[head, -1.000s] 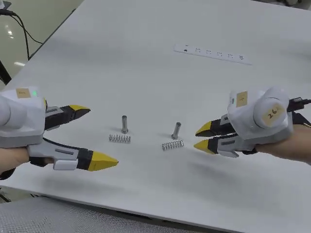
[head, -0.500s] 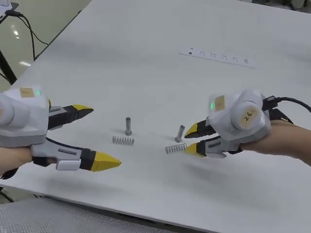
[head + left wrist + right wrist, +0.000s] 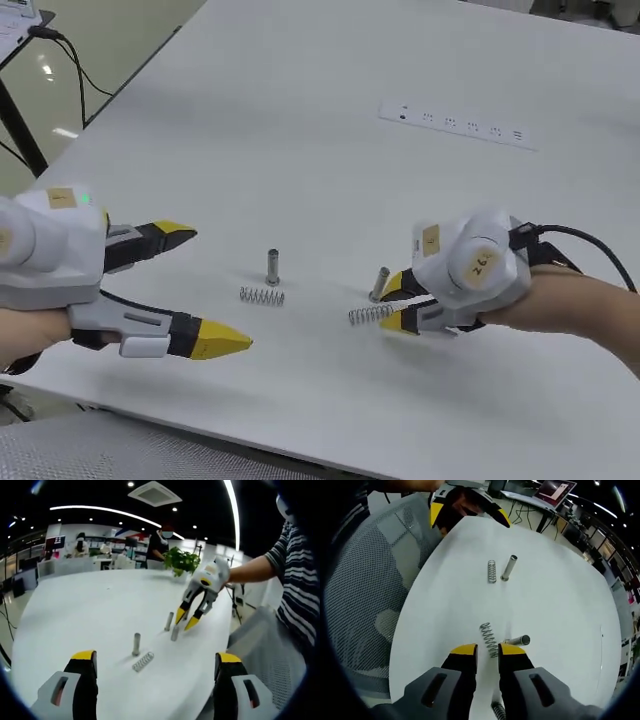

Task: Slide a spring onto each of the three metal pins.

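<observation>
Stretching across the head view, a white table (image 3: 300,120) is seen, and everything is laid out on it. The left gripper (image 3: 218,288) is held at the near left edge, its yellow-tipped jaws spread wide and nothing between them; a yellow tag (image 3: 60,197) is stuck on its housing, the writing too small to be read. The right gripper (image 3: 390,305) is brought in low from the right, and a sticker (image 3: 480,265) with a handwritten "26" can be made out on its round body. Its jaws are parted only a little. A power strip (image 3: 460,125) is laid far back, its markings unreadable. Two metal pins are stood upright, well apart: the left pin (image 3: 272,266) and the right pin (image 3: 381,283), the latter just beside the right jaw tips. The left spring (image 3: 262,295) is laid flat just in front of its pin, long axis running across the table. The right spring (image 3: 370,314) is pointed leftward away from the right gripper, one end caught between the jaw tips; a firm pinch cannot be confirmed.
</observation>
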Demonstrator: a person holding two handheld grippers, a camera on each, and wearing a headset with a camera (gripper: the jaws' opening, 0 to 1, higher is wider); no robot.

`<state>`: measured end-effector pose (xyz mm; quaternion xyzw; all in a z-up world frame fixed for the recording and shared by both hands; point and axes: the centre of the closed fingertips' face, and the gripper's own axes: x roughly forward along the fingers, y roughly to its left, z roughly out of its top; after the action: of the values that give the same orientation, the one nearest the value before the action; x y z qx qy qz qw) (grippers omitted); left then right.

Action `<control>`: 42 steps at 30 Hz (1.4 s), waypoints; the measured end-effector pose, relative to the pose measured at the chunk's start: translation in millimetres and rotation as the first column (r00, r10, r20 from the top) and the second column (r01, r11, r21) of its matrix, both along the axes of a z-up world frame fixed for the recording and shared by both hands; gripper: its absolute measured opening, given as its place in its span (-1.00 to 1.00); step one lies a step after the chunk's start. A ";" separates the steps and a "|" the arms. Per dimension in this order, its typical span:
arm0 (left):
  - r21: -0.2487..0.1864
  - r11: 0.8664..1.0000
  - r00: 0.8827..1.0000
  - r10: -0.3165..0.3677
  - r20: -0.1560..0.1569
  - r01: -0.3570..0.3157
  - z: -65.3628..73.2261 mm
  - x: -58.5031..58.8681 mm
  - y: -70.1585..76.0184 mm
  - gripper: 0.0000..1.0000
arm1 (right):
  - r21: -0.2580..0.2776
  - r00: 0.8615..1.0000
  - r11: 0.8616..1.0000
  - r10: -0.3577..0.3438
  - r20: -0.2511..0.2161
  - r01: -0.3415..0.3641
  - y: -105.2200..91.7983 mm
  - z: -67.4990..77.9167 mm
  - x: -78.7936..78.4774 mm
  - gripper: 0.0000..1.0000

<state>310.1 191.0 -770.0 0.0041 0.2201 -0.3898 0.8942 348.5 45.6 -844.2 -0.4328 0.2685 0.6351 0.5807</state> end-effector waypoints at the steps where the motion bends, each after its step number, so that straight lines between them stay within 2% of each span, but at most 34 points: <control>1: 0.001 1.000 1.000 0.000 -0.001 0.000 0.0 -0.4 0.0 0.90 | -0.002 1.000 1.000 0.001 -0.004 -0.001 0.2 -1.2 -0.6 -0.74; 11: 0.013 1.000 1.000 -0.003 -0.008 0.003 -3.4 -3.9 1.7 0.90 | -0.029 1.000 1.000 0.003 -0.014 -0.003 4.2 -14.2 2.0 -0.75; 15: 0.013 1.000 1.000 -0.002 -0.009 0.002 -3.3 -4.6 2.8 0.89 | -0.064 0.999 0.998 -0.013 -0.034 0.011 -3.0 -21.3 1.4 -0.83; 16: 0.014 1.000 1.000 0.001 -0.008 0.000 -3.3 -4.4 3.5 0.89 | -0.045 0.998 0.998 -0.035 -0.047 0.033 -1.0 -20.7 1.4 -0.84; 18: 0.012 1.000 1.000 0.003 -0.008 -0.003 -3.0 -4.3 3.9 0.89 | -0.037 0.999 0.999 -0.001 -0.034 0.000 0.0 -20.9 -1.3 -0.84; 20: 0.010 1.000 1.000 0.004 -0.007 -0.004 -2.3 -4.0 3.6 0.89 | -0.034 0.999 0.999 0.002 -0.032 -0.003 0.3 -20.9 -1.0 -0.85; 25: 0.009 1.000 1.000 -0.004 0.002 0.004 2.6 -2.5 -1.6 0.89 | -0.007 0.997 0.999 -0.052 -0.056 0.052 0.8 -20.4 0.5 -0.86; 28: 0.009 1.000 0.999 -0.030 0.021 0.030 6.7 -3.3 -8.8 0.87 | -0.014 0.999 0.999 -0.046 -0.028 0.046 0.3 -19.9 -0.1 -0.86; 30: 0.023 0.998 0.998 -0.058 0.014 0.057 6.6 -5.6 -12.9 0.85 | -0.007 0.998 0.998 -0.058 -0.039 0.058 0.8 -14.4 -1.5 -0.86; 36: 0.020 0.997 0.996 -0.069 0.050 0.068 18.5 -2.5 -19.0 0.83 | 0.036 0.996 0.995 -0.088 -0.022 0.089 -1.5 9.1 -0.2 -0.86; 42: 0.014 0.995 0.993 -0.103 0.065 0.102 24.2 -4.6 -29.5 0.83 | 0.051 0.995 0.993 -0.104 -0.012 0.104 -8.2 26.8 -6.4 -0.86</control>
<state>305.5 161.5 -745.9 0.0327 0.1923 -0.4338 0.8796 342.1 37.4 -817.4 -0.4001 0.2768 0.6126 0.6229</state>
